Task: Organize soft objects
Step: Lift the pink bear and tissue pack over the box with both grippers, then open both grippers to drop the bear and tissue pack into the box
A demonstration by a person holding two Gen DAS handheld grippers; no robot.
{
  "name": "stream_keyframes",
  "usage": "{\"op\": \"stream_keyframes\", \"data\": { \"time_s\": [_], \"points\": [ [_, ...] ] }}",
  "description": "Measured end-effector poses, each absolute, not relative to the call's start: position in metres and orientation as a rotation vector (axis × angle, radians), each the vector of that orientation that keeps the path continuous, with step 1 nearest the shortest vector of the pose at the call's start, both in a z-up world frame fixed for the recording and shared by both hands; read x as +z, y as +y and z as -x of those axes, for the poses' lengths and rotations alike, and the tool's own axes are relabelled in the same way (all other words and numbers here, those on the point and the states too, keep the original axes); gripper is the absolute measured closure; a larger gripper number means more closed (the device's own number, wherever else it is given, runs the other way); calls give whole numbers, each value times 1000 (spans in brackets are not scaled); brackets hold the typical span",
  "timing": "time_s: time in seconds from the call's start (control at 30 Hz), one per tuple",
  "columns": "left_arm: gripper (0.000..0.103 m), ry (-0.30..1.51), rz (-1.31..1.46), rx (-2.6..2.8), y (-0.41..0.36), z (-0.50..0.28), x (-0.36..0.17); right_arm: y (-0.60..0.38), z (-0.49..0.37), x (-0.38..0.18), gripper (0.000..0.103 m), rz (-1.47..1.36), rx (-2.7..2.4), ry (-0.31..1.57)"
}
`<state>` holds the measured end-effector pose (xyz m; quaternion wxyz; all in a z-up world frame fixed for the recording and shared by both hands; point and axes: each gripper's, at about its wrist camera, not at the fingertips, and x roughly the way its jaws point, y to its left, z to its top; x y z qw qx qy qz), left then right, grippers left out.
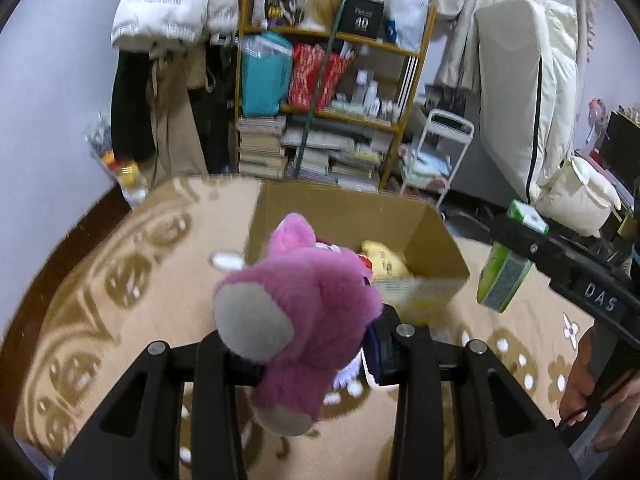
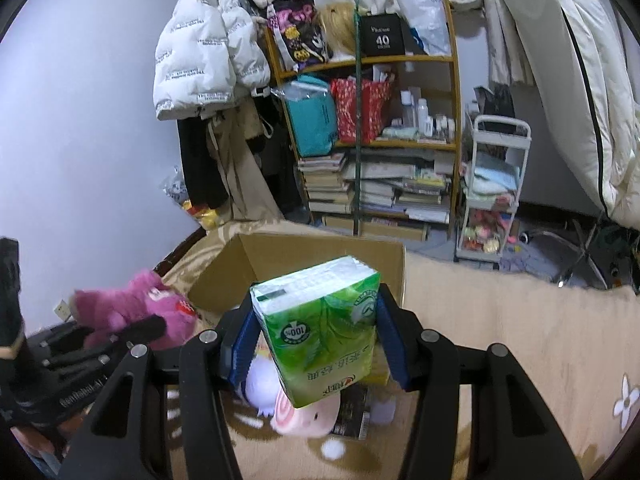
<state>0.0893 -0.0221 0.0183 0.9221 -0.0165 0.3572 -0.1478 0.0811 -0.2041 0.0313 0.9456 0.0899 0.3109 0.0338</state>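
Gripping a pink plush toy (image 1: 296, 312), the left tool (image 1: 312, 344) is clenched on it, held above the patterned carpet (image 1: 120, 280) just before an open cardboard box (image 1: 432, 240). The right tool (image 2: 316, 344) clamps a green tissue pack (image 2: 324, 328) near the same box. A yellow soft item (image 1: 384, 260) lies inside the box.

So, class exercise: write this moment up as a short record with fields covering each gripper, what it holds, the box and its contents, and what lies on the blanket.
left gripper: shut on pink plush toy
right gripper: shut on green tissue pack
cardboard box: open, on the patterned blanket
box contents: yellow soft item
below right gripper: pink-and-white plush lying on the blanket
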Motion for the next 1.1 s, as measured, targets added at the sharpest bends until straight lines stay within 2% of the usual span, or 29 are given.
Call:
{"op": "stream_keyframes", "data": {
  "time_s": [0.27, 0.53, 1.1],
  "points": [
    [67, 629, -50, -273, -33, -127, 43, -206, -111, 47, 46, -152, 74, 575],
    [67, 573, -115, -261, -47, -150, 24, -214, -130, 34, 46, -187, 88, 526],
    [64, 683, -164, -271, -62, -181, -35, -221, -153, -25, 44, -207, 102, 655]
  ]
}}
